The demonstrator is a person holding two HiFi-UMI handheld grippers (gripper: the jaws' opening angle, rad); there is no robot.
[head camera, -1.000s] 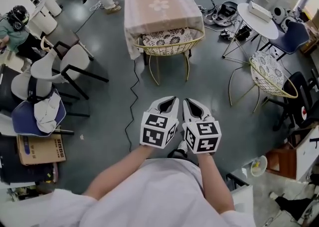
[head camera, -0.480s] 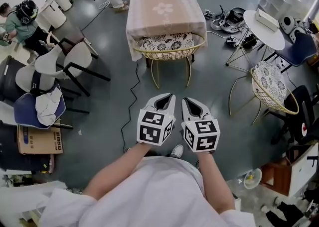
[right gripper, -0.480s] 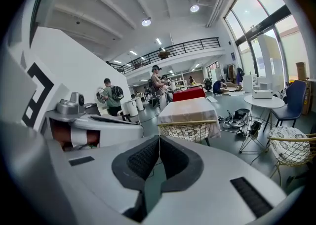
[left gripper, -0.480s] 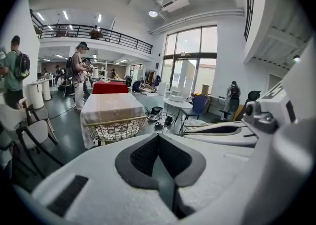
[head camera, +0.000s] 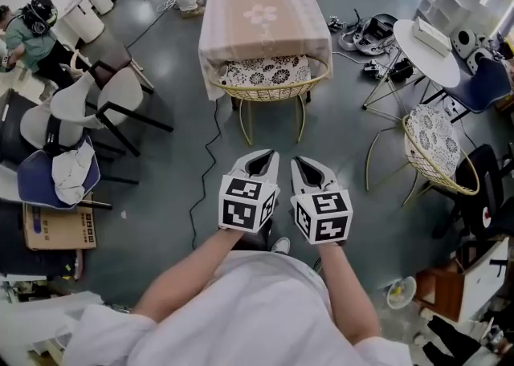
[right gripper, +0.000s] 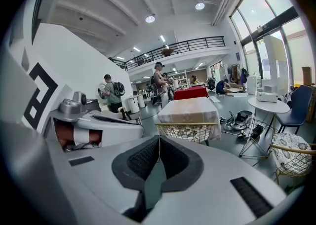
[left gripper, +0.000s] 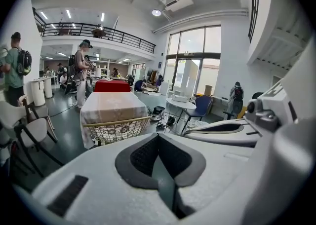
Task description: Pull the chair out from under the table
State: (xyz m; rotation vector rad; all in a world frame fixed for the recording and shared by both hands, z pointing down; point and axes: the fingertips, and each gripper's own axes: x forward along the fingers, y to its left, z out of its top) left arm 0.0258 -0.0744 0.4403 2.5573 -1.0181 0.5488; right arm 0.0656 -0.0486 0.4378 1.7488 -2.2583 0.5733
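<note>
A gold wire chair [head camera: 273, 87] with a black-and-white patterned cushion is tucked partly under a square table [head camera: 261, 19] covered in a beige cloth. It also shows ahead as the chair [left gripper: 117, 129] in the left gripper view and the chair [right gripper: 187, 131] in the right gripper view. My left gripper [head camera: 263, 158] and right gripper [head camera: 300, 162] are held side by side over the grey floor, well short of the chair. Both are shut with nothing between the jaws.
A second gold wire chair [head camera: 434, 144] stands at the right beside a round white table [head camera: 426, 39]. White chairs [head camera: 96, 103] and a blue chair with cloth [head camera: 60, 176] crowd the left. A black cable [head camera: 210, 152] runs across the floor. People stand at the far left.
Both grippers and the person have moved forward together; the table and chair sit slightly nearer and lower in the head view. Jaws stayed shut.
</note>
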